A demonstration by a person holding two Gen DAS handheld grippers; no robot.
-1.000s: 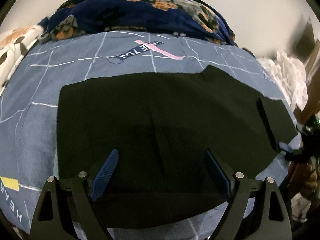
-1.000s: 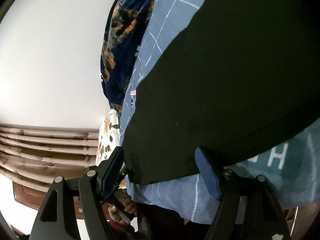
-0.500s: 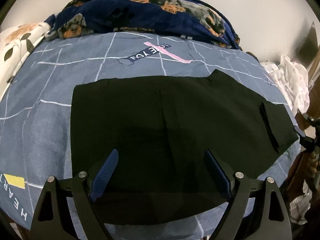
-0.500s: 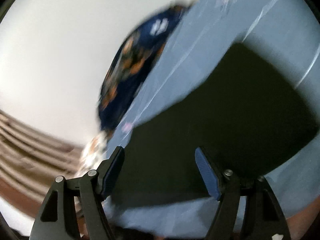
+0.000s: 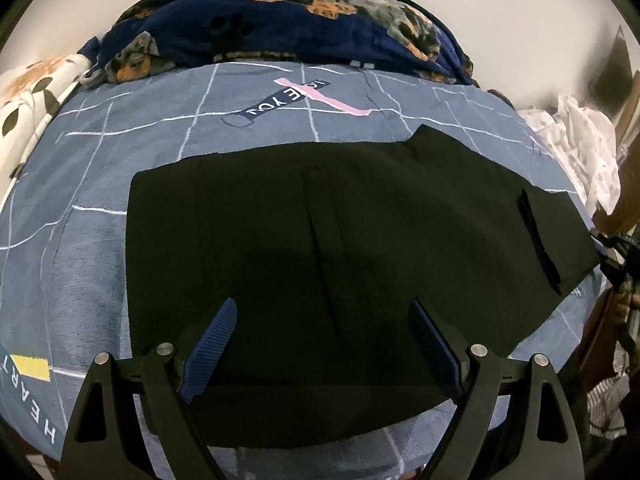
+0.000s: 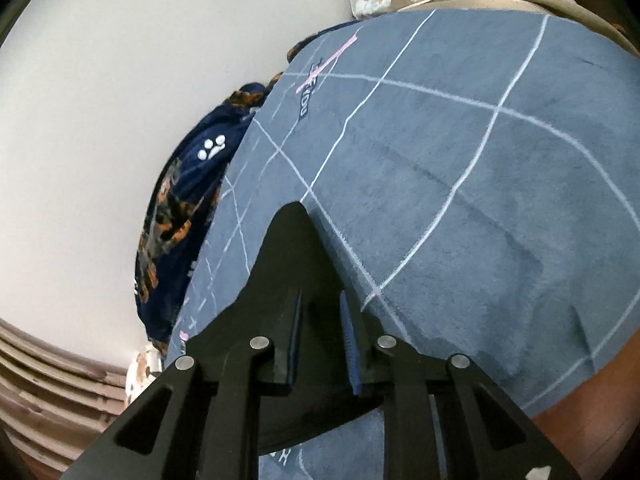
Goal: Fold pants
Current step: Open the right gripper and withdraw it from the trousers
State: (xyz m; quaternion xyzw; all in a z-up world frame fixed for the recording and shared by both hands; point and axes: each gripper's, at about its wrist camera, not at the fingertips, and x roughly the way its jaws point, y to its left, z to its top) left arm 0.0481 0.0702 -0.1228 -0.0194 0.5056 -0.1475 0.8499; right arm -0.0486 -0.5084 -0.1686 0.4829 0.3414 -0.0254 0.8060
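The black pants (image 5: 340,248) lie flat on the blue checked bedspread (image 5: 80,264) of the bed, long axis running side to side in the left wrist view, waistband end toward the right edge. The left gripper (image 5: 322,344) hovers over the near long edge with its fingers (image 5: 212,344) spread wide and nothing between them. The right gripper (image 6: 320,344) is at the waist end, and its jaws have just been closing. A peak of black cloth (image 6: 296,264) rises between its fingers (image 6: 349,344), so it seems pinched, though the dark fabric hides the contact. The right hand is therefore nearer the end that must travel, and I judge the coming fold runs along the long axis, toward the far leg ends at the left.
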